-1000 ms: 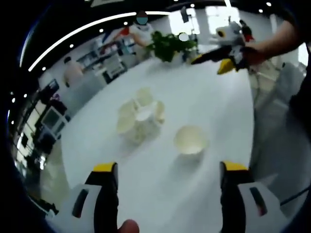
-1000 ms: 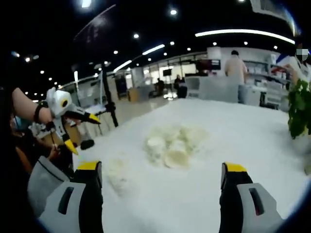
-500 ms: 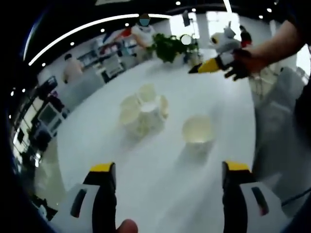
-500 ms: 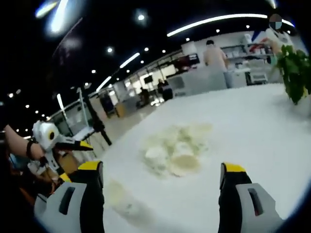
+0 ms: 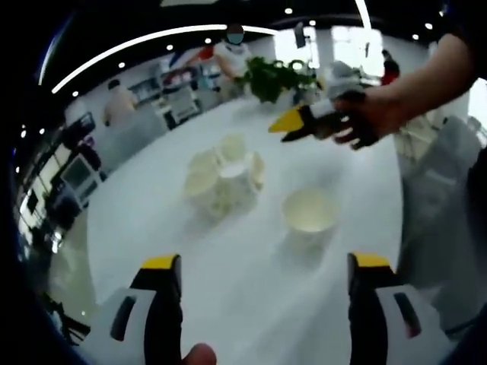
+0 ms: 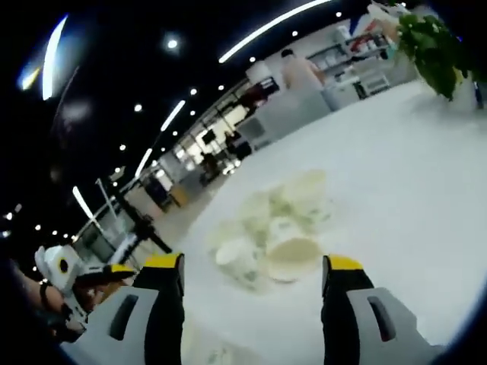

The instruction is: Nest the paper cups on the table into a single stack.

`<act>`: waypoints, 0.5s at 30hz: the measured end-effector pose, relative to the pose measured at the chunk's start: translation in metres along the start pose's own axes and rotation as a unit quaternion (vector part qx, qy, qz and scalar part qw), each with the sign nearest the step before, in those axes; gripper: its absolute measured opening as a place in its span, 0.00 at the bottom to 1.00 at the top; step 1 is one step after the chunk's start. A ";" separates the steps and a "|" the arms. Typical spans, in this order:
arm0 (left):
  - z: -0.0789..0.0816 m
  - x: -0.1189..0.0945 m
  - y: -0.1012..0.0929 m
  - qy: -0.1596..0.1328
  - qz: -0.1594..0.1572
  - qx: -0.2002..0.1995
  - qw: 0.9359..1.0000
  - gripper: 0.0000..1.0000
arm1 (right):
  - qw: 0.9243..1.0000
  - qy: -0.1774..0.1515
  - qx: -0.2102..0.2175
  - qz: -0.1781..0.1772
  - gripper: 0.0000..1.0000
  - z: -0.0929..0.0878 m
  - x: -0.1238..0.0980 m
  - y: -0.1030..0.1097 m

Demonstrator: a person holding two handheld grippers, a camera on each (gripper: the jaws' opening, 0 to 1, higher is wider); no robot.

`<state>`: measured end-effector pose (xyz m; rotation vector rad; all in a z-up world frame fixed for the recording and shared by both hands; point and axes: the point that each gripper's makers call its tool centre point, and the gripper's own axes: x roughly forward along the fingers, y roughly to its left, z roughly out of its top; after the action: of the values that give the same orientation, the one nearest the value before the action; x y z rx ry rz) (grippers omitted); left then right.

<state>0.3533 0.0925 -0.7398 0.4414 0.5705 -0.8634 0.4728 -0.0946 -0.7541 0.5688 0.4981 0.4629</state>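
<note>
Left hand-held gripper [image 5: 259, 262]: jaws spread wide, empty, above the table [image 5: 152, 228].
Right hand-held gripper [image 6: 251, 262]: jaws apart, holding nothing; seen from the left gripper view it hangs ahead and to the right, over the table.
Cup [image 5: 310, 210]: upright, alone, just ahead between the left jaws.
Cup cluster [image 5: 222, 179]: ahead-left of that cup, well apart; in the right gripper view [image 6: 274, 228] it lies just beyond the jaws, too blurred to count, perhaps five.
Plant [image 5: 275, 76]: at the table's far edge.

The white table [image 5: 152, 228] carried a cluster of pale paper cups [image 5: 222, 179], one separate upright cup [image 5: 309, 211] and a potted green plant [image 5: 275, 76].
</note>
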 end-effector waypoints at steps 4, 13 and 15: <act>0.000 -0.001 0.000 -0.003 0.003 -0.011 1.000 0.90 | 0.997 -0.010 0.075 0.007 0.58 0.001 0.014 -0.001; 0.007 -0.004 0.002 -0.021 0.022 -0.038 0.999 0.98 | 0.994 -0.010 0.109 0.004 0.44 -0.001 0.034 -0.009; 0.006 -0.003 0.001 -0.021 0.023 -0.036 0.999 0.99 | 0.993 -0.012 0.119 0.008 0.42 -0.001 0.037 -0.012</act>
<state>0.3544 0.0915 -0.7326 0.3680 0.5500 -0.8044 0.5046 -0.0835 -0.7736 0.8060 0.5306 0.4137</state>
